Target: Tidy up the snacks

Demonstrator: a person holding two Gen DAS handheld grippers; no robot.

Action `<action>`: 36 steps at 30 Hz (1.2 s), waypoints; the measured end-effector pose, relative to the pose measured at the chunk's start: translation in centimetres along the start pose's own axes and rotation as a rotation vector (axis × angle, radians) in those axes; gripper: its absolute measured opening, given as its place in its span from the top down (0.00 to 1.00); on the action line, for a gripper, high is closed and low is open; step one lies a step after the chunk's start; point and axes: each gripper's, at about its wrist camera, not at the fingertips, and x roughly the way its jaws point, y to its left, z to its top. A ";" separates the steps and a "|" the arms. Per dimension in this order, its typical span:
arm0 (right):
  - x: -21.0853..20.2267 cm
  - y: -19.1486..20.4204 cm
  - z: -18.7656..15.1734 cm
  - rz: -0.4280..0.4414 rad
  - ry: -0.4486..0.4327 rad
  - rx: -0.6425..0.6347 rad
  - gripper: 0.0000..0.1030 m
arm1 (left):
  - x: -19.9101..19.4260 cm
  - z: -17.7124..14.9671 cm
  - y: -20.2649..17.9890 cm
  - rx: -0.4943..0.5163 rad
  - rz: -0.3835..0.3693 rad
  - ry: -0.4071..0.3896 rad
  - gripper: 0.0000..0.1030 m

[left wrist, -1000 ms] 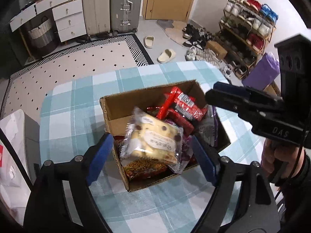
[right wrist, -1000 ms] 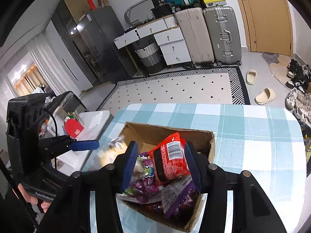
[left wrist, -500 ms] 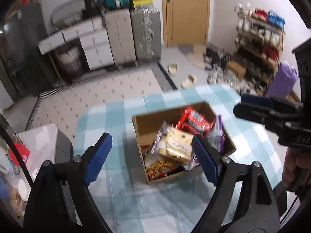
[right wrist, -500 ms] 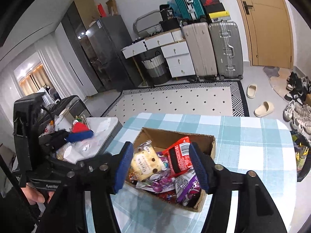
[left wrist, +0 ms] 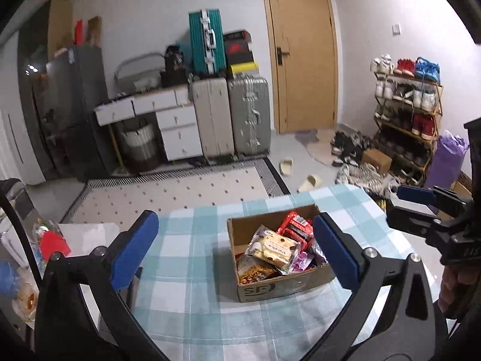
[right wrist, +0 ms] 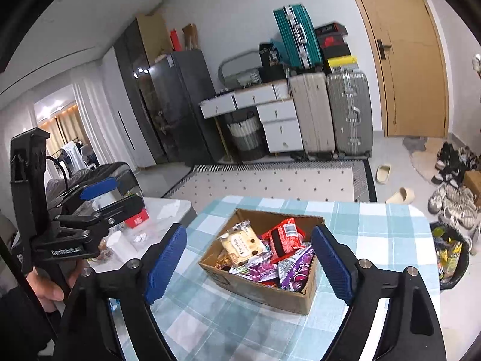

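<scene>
A cardboard box (left wrist: 270, 288) (right wrist: 264, 294) full of snacks stands on the checked table. On top lie a cream biscuit packet (left wrist: 275, 249) (right wrist: 240, 245), a red packet (left wrist: 296, 225) (right wrist: 284, 237) and purple packets (right wrist: 291, 266). My left gripper (left wrist: 234, 218) hangs well back from the box and above it. Its jaws are opening and nothing is between its blue pads. My right gripper (right wrist: 249, 229) is also back from the box, jaws opening and empty. Each gripper shows in the other's view, the right one (left wrist: 393, 203) and the left one (right wrist: 129, 192), held by a hand.
The table wears a teal and white checked cloth (left wrist: 186, 270). A low white side table (right wrist: 168, 210) with clutter stands to its left. A dark bin (right wrist: 451, 255) with bags sits at the right. Suitcases, drawers, a door and a shoe rack lie beyond.
Both grippers drew back and up from the box, and the views tilted up to the room. The right jaws let go of the red packet, which now lies in the box. Both jaws widened.
</scene>
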 end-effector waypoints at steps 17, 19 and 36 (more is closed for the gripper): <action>-8.9 0.0 -7.2 -0.066 -0.183 -0.052 0.01 | -7.8 -7.7 0.2 0.009 0.121 -0.175 0.00; -9.2 -0.5 -8.7 -0.081 -0.194 -0.039 0.01 | -7.5 -8.7 0.6 -0.020 0.104 -0.164 0.00; -6.7 -2.9 -18.0 -0.164 -0.241 0.000 0.01 | 4.0 -22.0 4.5 -0.217 0.080 -0.032 0.00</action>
